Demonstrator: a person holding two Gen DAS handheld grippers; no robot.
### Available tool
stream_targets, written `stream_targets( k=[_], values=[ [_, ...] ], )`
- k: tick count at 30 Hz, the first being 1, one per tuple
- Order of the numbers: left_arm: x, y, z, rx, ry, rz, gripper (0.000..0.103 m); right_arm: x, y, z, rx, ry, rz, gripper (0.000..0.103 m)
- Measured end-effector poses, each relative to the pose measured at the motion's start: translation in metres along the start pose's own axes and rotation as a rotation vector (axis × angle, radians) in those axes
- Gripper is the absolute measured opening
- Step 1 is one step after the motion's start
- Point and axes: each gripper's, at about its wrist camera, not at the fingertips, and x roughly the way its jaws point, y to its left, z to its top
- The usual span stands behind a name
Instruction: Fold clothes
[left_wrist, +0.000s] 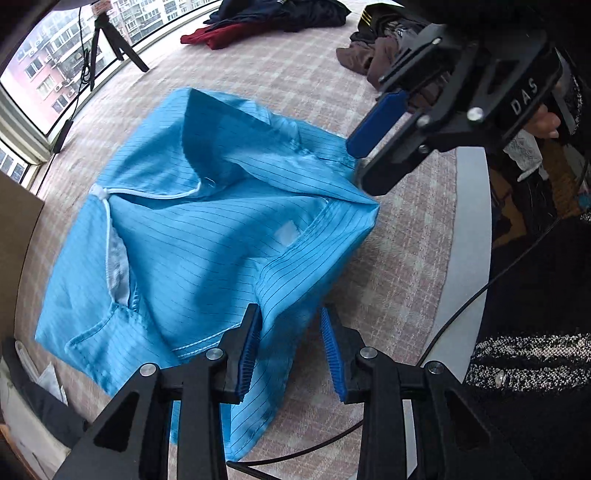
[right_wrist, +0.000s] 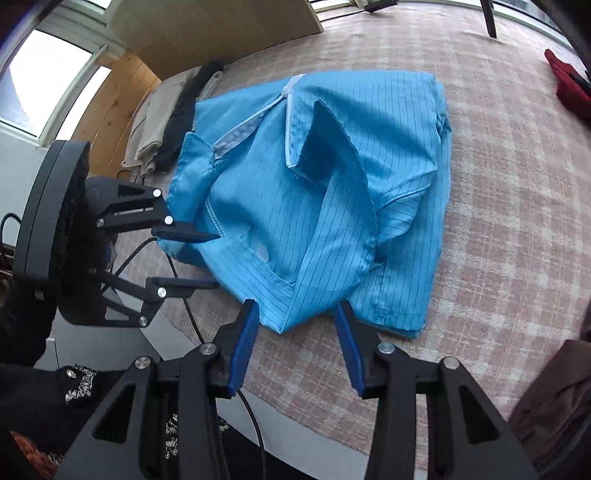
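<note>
Two grippers, left gripper (left_wrist: 291, 350) and right gripper (right_wrist: 295, 339), stood with jaws apart at the 6 o'clock edge of the half-folded blue garment (left_wrist: 192, 229) on the checked desk (left_wrist: 406, 258); slick cloth might slide, spoiling folds.

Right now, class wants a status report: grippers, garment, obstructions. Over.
Left gripper open, jaws astride the blue shirt near edge. Right gripper open at another fold. Shirt partly folded, rumpled on checked cloth. Brown clothes pile beyond, clear of it.
</note>
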Motion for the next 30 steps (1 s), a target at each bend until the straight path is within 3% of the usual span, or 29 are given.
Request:
stream_targets(
  k=[2,5,7,10,13,16,20,23,26,30],
  values=[
    [0.002,-0.001,0.000,0.003,0.011,-0.009,0.010,0.013,0.002,0.005,0.034,0.037,-0.031,0.042],
    [-0.003,0.004,-0.004,-0.016,0.005,-0.020,0.005,0.031,0.002,0.007,0.063,0.088,-0.073,0.042],
    [-0.008,0.005,-0.007,-0.012,-0.003,-0.009,0.004,0.035,0.002,0.009,0.071,0.102,-0.055,0.018],
    [-0.017,0.002,-0.008,0.009,-0.023,0.040,0.002,0.022,0.001,0.014,0.070,0.067,-0.030,0.007],
    [-0.034,-0.008,-0.008,0.040,-0.081,0.118,0.002,-0.006,0.001,0.018,0.065,-0.004,-0.023,0.005],
    [-0.035,-0.022,-0.012,0.039,-0.141,0.121,0.002,-0.025,0.004,0.019,0.030,-0.065,-0.117,0.005],
    [0.008,-0.026,-0.021,0.032,-0.073,0.089,0.010,-0.016,0.002,0.016,-0.009,-0.042,-0.234,0.006],
    [-0.003,-0.019,-0.040,-0.067,-0.092,0.047,0.013,-0.006,-0.001,0.011,-0.024,-0.011,-0.293,0.012],
    [-0.045,0.011,-0.071,-0.269,-0.166,-0.001,0.025,-0.032,0.009,0.005,-0.065,-0.074,-0.282,0.018],
    [-0.076,0.052,-0.108,-0.494,-0.197,-0.018,0.026,-0.044,0.044,0.002,-0.183,-0.086,-0.226,0.039]
  ],
)
